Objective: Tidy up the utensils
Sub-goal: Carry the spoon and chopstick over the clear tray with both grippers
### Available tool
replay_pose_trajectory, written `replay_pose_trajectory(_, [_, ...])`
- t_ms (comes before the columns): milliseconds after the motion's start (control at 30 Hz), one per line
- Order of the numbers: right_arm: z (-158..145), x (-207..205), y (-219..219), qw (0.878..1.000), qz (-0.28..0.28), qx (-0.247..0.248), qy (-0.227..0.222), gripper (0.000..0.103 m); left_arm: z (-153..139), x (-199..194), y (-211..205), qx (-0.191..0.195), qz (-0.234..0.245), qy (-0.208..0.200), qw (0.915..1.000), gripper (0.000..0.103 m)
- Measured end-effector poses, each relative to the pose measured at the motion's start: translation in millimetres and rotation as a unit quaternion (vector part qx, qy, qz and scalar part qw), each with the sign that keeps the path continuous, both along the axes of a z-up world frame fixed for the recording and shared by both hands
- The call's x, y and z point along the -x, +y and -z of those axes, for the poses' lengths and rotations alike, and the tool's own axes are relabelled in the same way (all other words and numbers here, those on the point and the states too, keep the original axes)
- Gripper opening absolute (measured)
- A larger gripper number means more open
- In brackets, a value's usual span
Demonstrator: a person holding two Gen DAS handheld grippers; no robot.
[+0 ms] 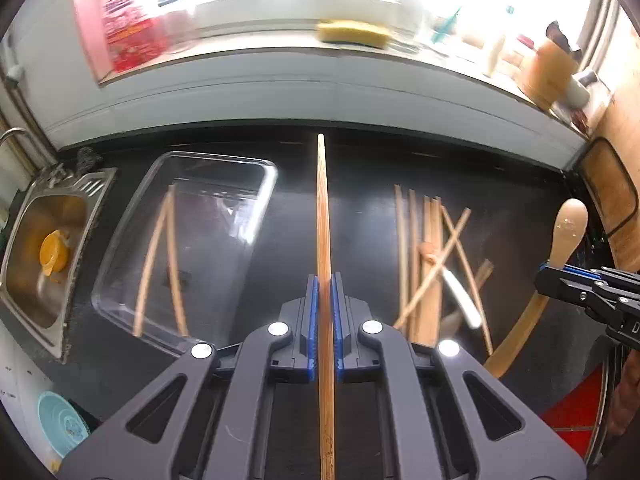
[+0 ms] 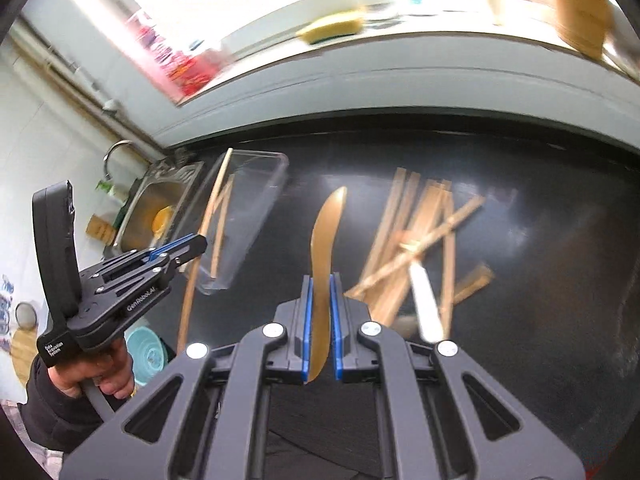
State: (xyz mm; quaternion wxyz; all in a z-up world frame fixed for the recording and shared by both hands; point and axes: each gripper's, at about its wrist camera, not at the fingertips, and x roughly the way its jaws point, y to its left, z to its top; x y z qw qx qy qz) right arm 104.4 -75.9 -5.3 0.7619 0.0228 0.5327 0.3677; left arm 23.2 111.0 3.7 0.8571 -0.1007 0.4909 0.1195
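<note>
My left gripper [image 1: 325, 280] is shut on a long wooden chopstick [image 1: 324, 208], held in the air over the black counter and pointing away. To its left stands a clear plastic container [image 1: 224, 160] with two chopsticks [image 1: 160, 256] inside. My right gripper [image 2: 320, 280] is shut on a wooden spoon [image 2: 326, 232], seen edge-on and lifted off the counter. In the left wrist view the spoon [image 1: 570, 228] and right gripper [image 1: 548, 276] show at the far right. A loose pile of chopsticks [image 2: 416, 236] with a white-handled utensil [image 2: 424, 304] lies right of the container [image 2: 260, 154].
A steel sink [image 1: 92, 184] holding a yellow item is at the far left. A yellow sponge [image 1: 352, 32] and a wooden knife block [image 1: 552, 68] sit on the sill behind. A teal plate [image 1: 60, 424] is low left. A wooden board [image 1: 612, 192] lies at the right.
</note>
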Motion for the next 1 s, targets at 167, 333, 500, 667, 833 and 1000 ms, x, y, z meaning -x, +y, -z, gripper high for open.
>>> replay_pose_trajectory(167, [-7.9, 8.3, 70.7, 0.999, -0.047, -0.006, -0.001, 0.009, -3.5, 19.5, 56.9, 0.002, -0.035, -0.002, 0.9994, 0.006])
replay_pose_trajectory(333, [-5.6, 13.0, 148.4, 0.996, -0.090, -0.001, 0.004, 0.009, 7.8, 31.2, 122.5, 0.013, -0.074, 0.002, 0.9972, 0.006])
replay_pose_trajectory(500, [9.2, 8.3, 214.7, 0.993, -0.116, 0.020, 0.014, 0.009, 33.2, 22.9, 161.7, 0.022, -0.083, 0.025, 0.9960, 0.006])
replay_pose_trajectory(667, [43.6, -8.5, 267.6, 0.989, -0.128, 0.053, 0.046, 0.009, 63.8, 8.3, 188.9, 0.046, -0.083, 0.052, 0.9941, 0.006])
replay_pose_trajectory(833, [78.4, -32.1, 311.2, 0.984, -0.133, 0.102, 0.063, 0.009, 90.9, -7.6, 209.3, 0.074, -0.082, 0.067, 0.9916, 0.006])
replay_pose_trajectory(1000, [107.0, -57.5, 343.4, 0.979, -0.137, 0.130, 0.078, 0.009, 112.1, -23.3, 222.0, 0.079, -0.077, 0.072, 0.9912, 0.006])
